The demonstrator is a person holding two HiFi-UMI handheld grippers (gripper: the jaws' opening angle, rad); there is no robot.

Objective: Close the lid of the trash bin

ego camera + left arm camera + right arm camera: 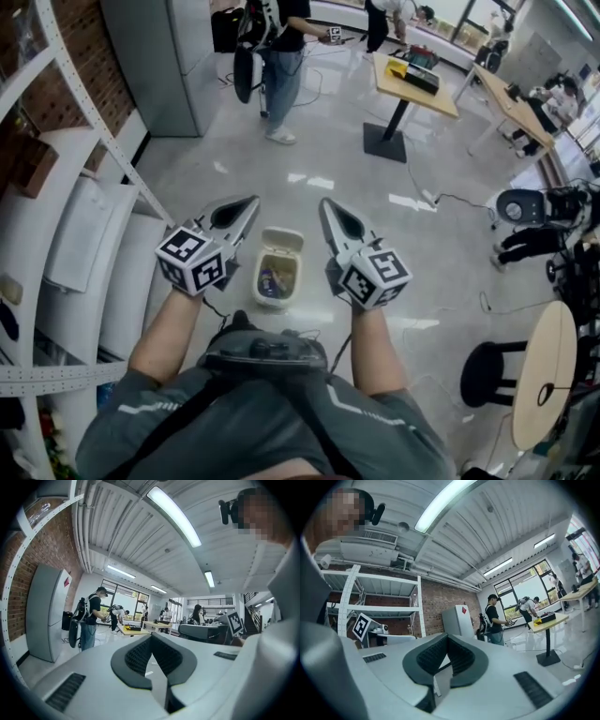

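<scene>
A small cream trash bin (pixel 278 272) stands on the glossy floor below me, between my two grippers. Its lid (pixel 283 238) is tipped up at the far side, and some trash shows inside. The left gripper (pixel 251 201) hovers above and to the left of the bin, jaws shut with nothing in them. The right gripper (pixel 323 202) hangs above and to the right, also shut and empty. Neither touches the bin. In both gripper views the bin is out of sight. The left gripper (pixel 151 638) and right gripper (pixel 447 640) point out across the room.
A white shelf rack (pixel 66 234) runs along my left. At the back stand a grey cabinet (pixel 164 66), a person (pixel 277 56) and a pedestal table (pixel 412 84). A round table (pixel 544 375) and a black stool (pixel 492 370) are at right.
</scene>
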